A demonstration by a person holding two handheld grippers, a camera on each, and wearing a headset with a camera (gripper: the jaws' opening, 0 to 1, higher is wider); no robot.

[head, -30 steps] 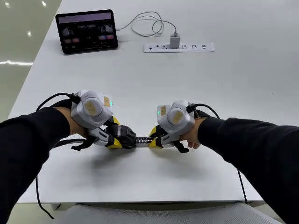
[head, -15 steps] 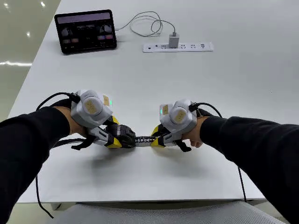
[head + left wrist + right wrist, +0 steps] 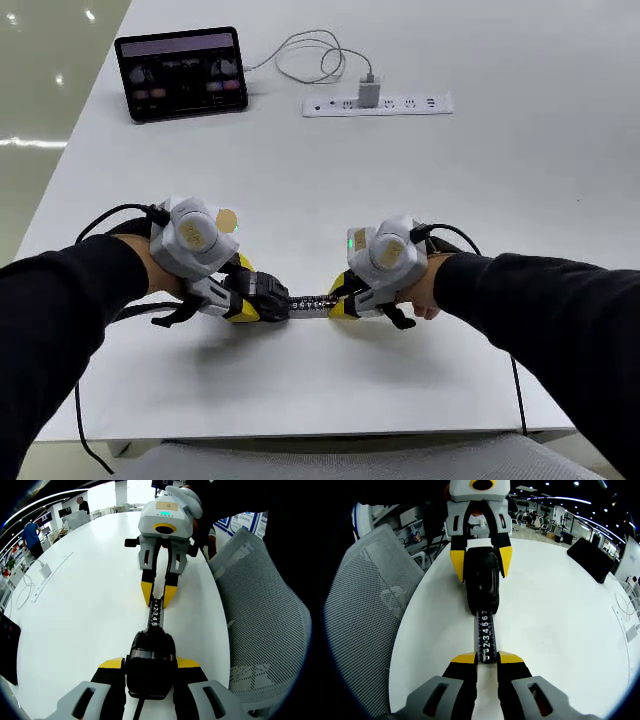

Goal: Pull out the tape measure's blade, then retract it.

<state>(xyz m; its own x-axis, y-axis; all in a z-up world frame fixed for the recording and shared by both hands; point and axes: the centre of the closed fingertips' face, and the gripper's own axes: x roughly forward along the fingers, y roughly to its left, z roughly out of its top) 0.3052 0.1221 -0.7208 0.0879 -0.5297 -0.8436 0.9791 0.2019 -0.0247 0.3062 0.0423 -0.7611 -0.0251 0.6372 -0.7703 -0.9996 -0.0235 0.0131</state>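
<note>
**Blade barely out: slip and snap-back are the main risks**

The left tongs (image 3: 150,663) are clamped on the black tape measure (image 3: 150,667), one yellow-tipped jaw on each side of the case. The right tongs (image 3: 487,658) are closed on the tip of the blade (image 3: 486,632), with only the first few printed numbers showing between the two. All of this sits low over the white desk (image 3: 450,200), near its front edge, and a mesh chair (image 3: 365,610) is just below that edge.

Risks, as I judge them:
- The right tongs hold only the very end of the blade. If the spring pull beats that pinch, the tip slips free and the blade whips back into the case.
- The case is smooth and rounded, so a pull off the blade's line could twist it in the left tongs or work it loose. It could then drop off the near edge.
- If the two hands drift out of line, the thin blade could kink or fold as more of it comes out.
- When retracting, letting go all at once would slam the hook into the case, so it should be fed back in slowly.

Compared with a second ago, the head camera has shifted a little, so the tablet (image 3: 181,73) and power strip (image 3: 378,104) sit slightly elsewhere in frame. Allowing for that, the right tongs have moved outward and a bit more blade shows. The left tongs and the case have held their place.
</note>
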